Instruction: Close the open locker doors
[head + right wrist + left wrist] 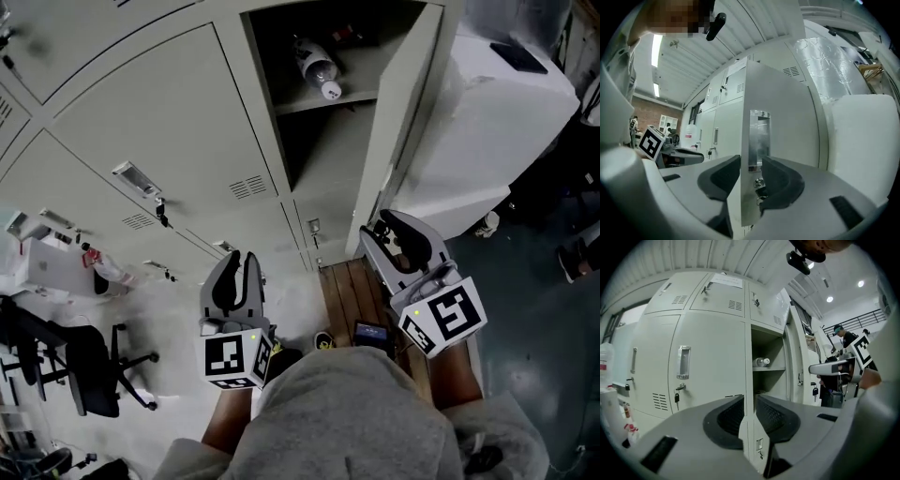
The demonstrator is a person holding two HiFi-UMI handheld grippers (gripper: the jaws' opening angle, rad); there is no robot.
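A grey locker door [403,122] stands open at the right of the locker bank [159,122]. Its compartment [323,56] holds a plastic bottle [317,67] lying on the shelf. In the right gripper view, my right gripper [751,164] is open and straddles the free edge of that door [783,122], level with the metal handle [758,140] and its lock; the pads do not press on it. From the head view the right gripper [389,225] sits at the door's lower edge. My left gripper [239,261] hangs before the shut lockers, jaws [750,404] slightly apart and empty.
The neighbouring doors [708,362] are shut, with keys [676,397] in their locks. A white covered block [497,122] stands right behind the open door. A black office chair [84,366] is at the left, wooden planks [347,286] underfoot. A person [843,338] stands at the far right.
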